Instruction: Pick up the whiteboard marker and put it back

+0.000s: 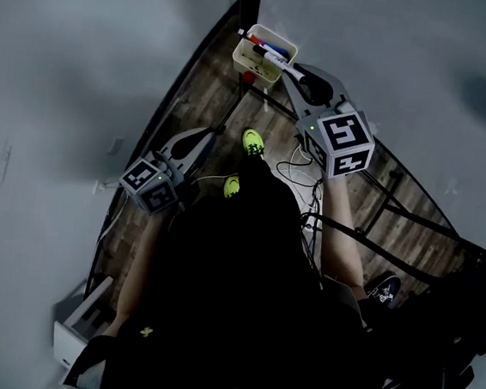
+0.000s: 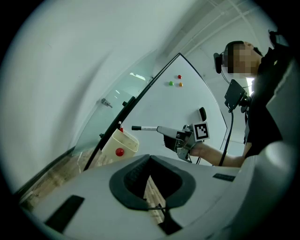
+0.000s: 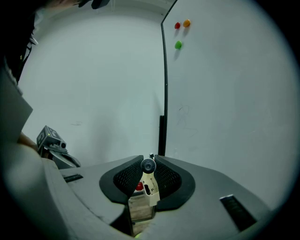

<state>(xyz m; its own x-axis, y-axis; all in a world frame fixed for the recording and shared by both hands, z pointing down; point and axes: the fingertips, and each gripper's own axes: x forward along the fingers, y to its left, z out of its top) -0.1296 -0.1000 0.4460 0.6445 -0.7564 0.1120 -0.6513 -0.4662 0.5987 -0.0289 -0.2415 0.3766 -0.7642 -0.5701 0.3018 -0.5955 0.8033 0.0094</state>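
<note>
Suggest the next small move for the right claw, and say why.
Probably lower the right claw a little and dip its nose, without opening. It grips the whiteboard marker roughly level, and in the left gripper view the marker's tip hangs above the cream holder, not inside it. Releasing now would likely drop it across the rim.

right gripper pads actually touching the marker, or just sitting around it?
Touching. Right gripper view: the right gripper has both pads pressed on the whiteboard marker from either side, no gap showing.

Marker over its box
We hold the whiteboard marker [image 1: 279,60] above the marker box [image 1: 243,58], low on the whiteboard's [image 3: 225,93] left edge.
</note>
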